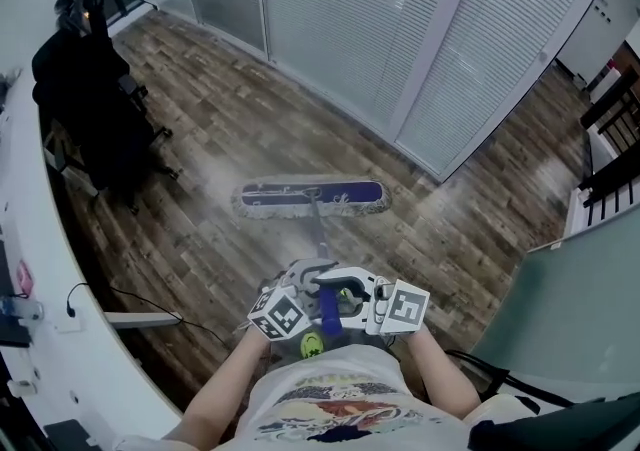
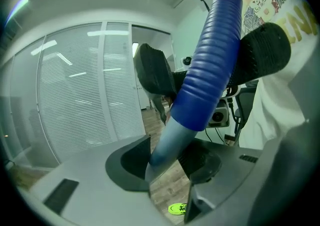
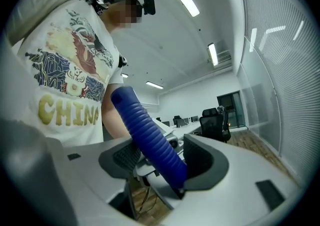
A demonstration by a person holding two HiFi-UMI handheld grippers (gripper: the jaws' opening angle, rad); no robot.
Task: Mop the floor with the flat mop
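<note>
The flat mop's purple and white head (image 1: 312,197) lies flat on the wood floor ahead of me. Its grey pole (image 1: 319,231) rises to a blue ribbed grip (image 1: 330,311) near my chest. My left gripper (image 1: 305,284) is shut on the pole just below the grip. In the left gripper view the pole (image 2: 167,142) sits between the two dark pads of the left gripper (image 2: 167,159), and the blue grip (image 2: 210,59) stands above them. My right gripper (image 1: 352,291) is shut on the blue grip (image 3: 147,132), clamped between the jaws of the right gripper (image 3: 165,162).
A glass wall with white blinds (image 1: 400,29) runs behind the mop. A black office chair (image 1: 90,99) stands at the left beside a curved white desk (image 1: 60,339) with a cable. A black railing (image 1: 610,159) and a grey-green partition (image 1: 570,309) are at the right.
</note>
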